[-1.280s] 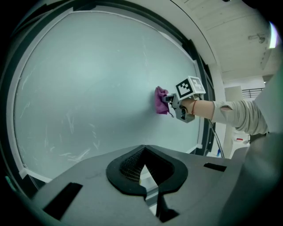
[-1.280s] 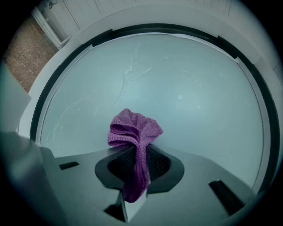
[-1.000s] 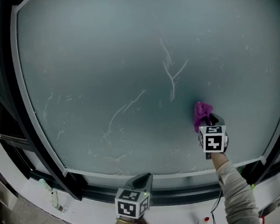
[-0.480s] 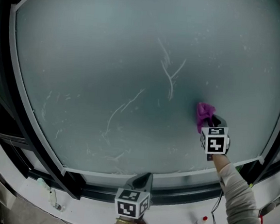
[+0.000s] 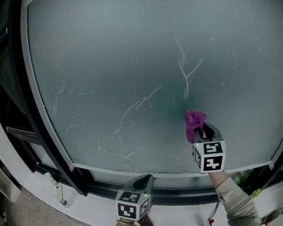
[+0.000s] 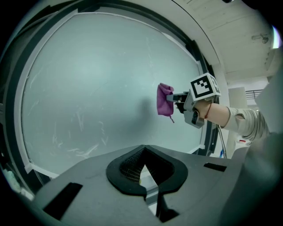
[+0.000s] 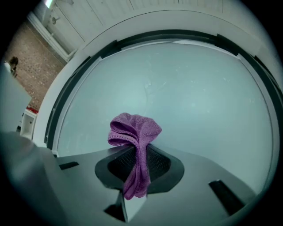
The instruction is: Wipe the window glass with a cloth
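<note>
Cloth (image 5: 193, 123) purple; window glass (image 5: 125, 69) pale grey-teal with thin white streaks; frame (image 5: 12, 59) black, white-edged; sleeve (image 5: 236, 207) grey-beige.

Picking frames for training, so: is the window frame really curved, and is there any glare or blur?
Head view: lens bends the white window frame into arcs; frosted glass pane evenly lit, no glare. Left gripper view: dark corners, same bowing. Right gripper view: purple cloth sharp, edges soft.

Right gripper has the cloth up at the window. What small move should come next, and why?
Probably slide the right gripper up the window glass toward the white streaks just above it: its jaws are shut on the purple cloth, and those marks look unwiped.
</note>
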